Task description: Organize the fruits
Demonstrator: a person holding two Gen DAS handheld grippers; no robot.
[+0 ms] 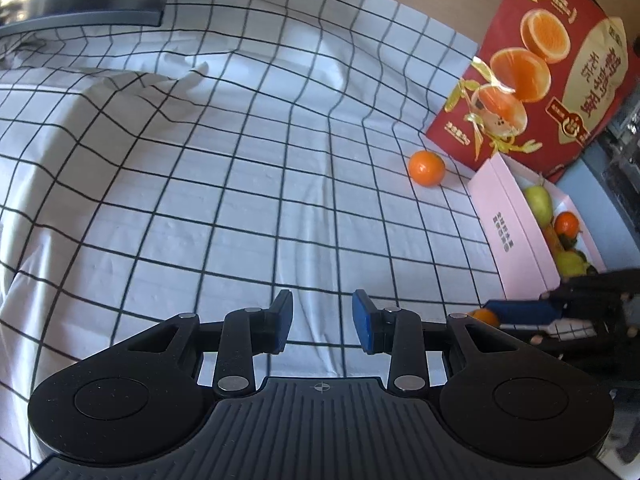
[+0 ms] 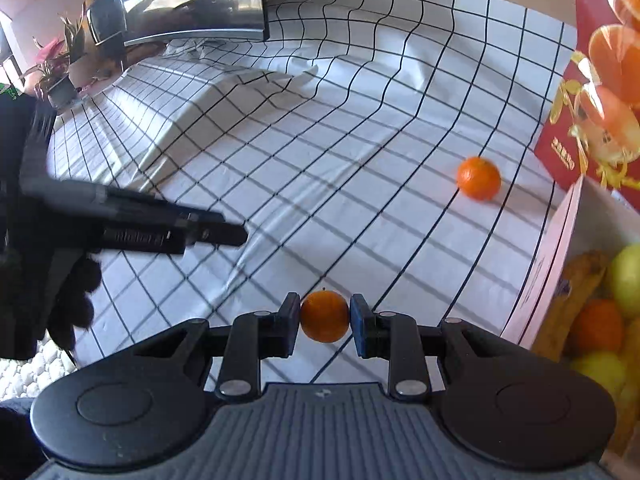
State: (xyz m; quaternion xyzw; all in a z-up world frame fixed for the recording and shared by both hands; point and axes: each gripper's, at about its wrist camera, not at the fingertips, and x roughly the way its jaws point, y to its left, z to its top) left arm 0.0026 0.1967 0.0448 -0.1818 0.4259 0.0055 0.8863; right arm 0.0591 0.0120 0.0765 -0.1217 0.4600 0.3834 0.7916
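Observation:
My right gripper (image 2: pixel 325 322) is shut on a small orange (image 2: pixel 325 316), held just above the checked cloth; in the left wrist view that orange (image 1: pixel 485 316) peeks out beside the right gripper's blue pad (image 1: pixel 520 312). A second orange (image 2: pixel 479 178) lies loose on the cloth near the red box; it also shows in the left wrist view (image 1: pixel 426 168). A pink box (image 1: pixel 516 236) at the right holds pears, oranges and a banana (image 2: pixel 568 300). My left gripper (image 1: pixel 322 326) is open and empty over the cloth.
A white cloth with a black grid (image 1: pixel 240 160) covers the surface, with raised folds at the left. A red orange-printed carton (image 1: pixel 552 64) stands behind the pink box. A monitor (image 2: pixel 188 0) stands at the far edge. The left gripper (image 2: pixel 216 234) appears at the left in the right wrist view.

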